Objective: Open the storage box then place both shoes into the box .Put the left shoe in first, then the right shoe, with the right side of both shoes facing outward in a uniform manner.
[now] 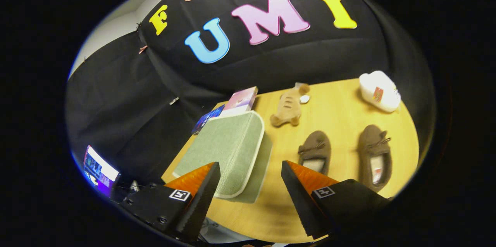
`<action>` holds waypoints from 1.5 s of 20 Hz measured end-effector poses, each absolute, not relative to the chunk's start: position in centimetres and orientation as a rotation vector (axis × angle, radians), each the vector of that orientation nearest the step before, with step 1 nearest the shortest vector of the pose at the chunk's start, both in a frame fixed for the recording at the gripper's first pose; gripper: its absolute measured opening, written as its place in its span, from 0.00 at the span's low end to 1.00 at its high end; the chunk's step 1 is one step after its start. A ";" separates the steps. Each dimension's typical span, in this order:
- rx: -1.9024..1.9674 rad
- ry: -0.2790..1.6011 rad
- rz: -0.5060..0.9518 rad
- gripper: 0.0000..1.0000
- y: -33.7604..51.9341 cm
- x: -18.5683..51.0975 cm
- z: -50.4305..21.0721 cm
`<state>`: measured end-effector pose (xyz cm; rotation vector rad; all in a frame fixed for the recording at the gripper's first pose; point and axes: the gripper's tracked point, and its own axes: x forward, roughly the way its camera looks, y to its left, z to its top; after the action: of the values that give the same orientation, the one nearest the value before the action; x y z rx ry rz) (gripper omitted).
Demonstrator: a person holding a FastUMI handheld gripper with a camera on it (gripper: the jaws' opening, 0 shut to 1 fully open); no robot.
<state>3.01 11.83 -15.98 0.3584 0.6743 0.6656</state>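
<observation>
The storage box (228, 150) is matt ribbed cloth, the two shoes (316, 152) soft suede-like cloth, the bench (337, 111) smooth wood; the open claw (250, 167) has ridged fingers.

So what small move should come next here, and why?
Probably ease the open claw forward and down toward the near edge of the storage box lid. The lid looks closed, nothing sits between the fingers, and both brown shoes lie on the table beside it.

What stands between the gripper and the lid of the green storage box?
Nothing visible does. The gripper is open and holds nothing; the closed storage box lies just ahead of its fingers on the table. The two brown shoes lie beside the box.
</observation>
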 end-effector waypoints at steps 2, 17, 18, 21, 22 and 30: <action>0.419 0.744 0.766 0.98 13.4 2.2 -17.4; 0.935 1.119 1.043 0.98 19.6 0.5 -23.4; 0.985 1.135 1.035 0.98 20.1 0.6 -23.3; 1.029 1.168 1.043 0.96 20.1 0.5 -22.8; 1.030 1.172 1.037 0.96 20.0 0.4 -22.7; 1.036 1.266 1.059 0.55 19.8 -1.8 -20.5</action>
<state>-1.79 19.84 -20.55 1.0364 1.2660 1.0586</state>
